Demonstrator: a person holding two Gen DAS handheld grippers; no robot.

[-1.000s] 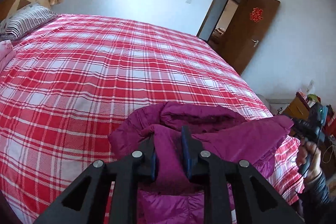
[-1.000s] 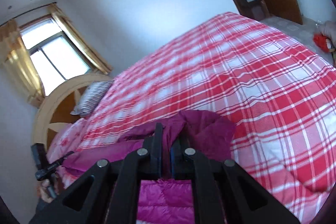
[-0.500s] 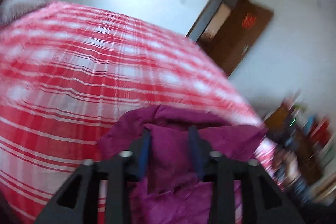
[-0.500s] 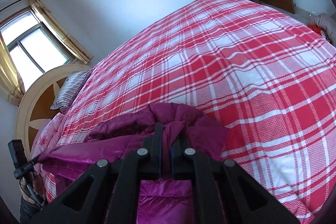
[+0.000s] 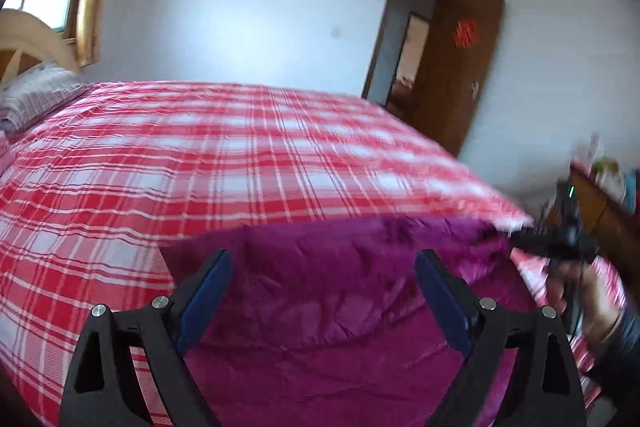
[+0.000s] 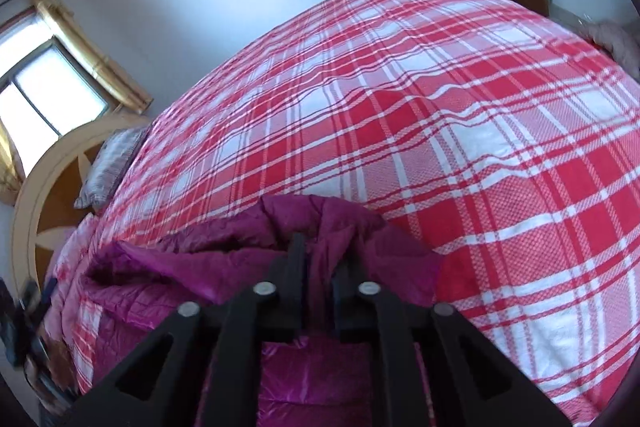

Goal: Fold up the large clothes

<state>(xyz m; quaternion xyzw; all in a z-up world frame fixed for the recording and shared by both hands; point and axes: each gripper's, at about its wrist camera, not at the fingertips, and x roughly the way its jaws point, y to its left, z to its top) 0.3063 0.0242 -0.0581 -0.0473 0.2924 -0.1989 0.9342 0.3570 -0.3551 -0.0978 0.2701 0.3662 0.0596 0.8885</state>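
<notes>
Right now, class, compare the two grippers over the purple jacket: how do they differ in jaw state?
1. The left gripper stands wide open, having just been opening; the right gripper shows only a narrow gap, just starting to open.
2. The left gripper's pads are clear of the purple jacket; a fold of it sits between the right gripper's jaws.
Both are over the jacket on the plaid bed.

One magenta padded jacket [image 5: 340, 307], one red plaid bed [image 5: 200, 155], one striped pillow [image 5: 36, 95], one window [image 6: 44, 99], one brown door [image 5: 460, 67], two claws: left claw [image 5: 324, 267], right claw [image 6: 322, 267]
</notes>
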